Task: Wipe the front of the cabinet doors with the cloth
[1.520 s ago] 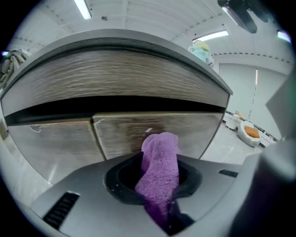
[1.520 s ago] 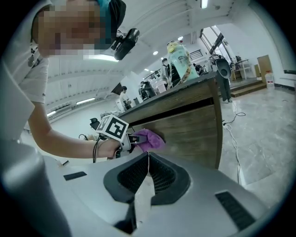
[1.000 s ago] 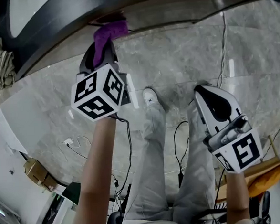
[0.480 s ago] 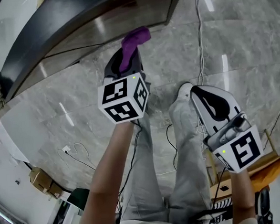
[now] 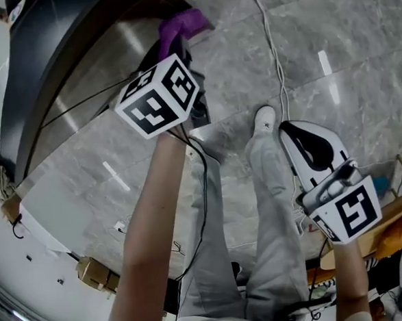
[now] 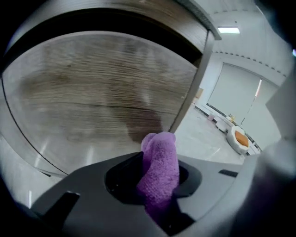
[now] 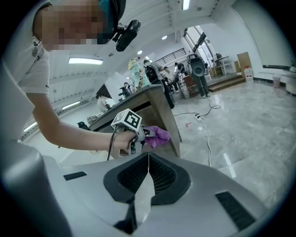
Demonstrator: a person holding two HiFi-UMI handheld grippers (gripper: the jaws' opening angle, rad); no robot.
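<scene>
A purple cloth (image 5: 181, 24) sticks out of my left gripper (image 5: 174, 45), which is shut on it. The cloth end is at or just off the wood-grain cabinet door (image 5: 102, 67), near the door's right corner; contact cannot be told. In the left gripper view the cloth (image 6: 159, 166) stands between the jaws of the left gripper (image 6: 157, 187), with the cabinet door (image 6: 97, 92) filling the view behind. My right gripper (image 5: 296, 130) hangs low at the right, shut and empty, away from the cabinet. Its own view shows the right gripper (image 7: 148, 169), the cloth (image 7: 157, 135) and the cabinet (image 7: 155, 106).
The person's legs and a white shoe (image 5: 263, 118) stand on the grey marble floor. A white cable (image 5: 269, 42) runs across the floor to the right of the cabinet. A cardboard box (image 5: 92, 272) lies at the lower left, an orange-brown stand (image 5: 397, 221) at the right.
The left gripper has carried the cloth to the right along the cabinet front, toward its corner, and the head view has swung. The right gripper has stayed put.
</scene>
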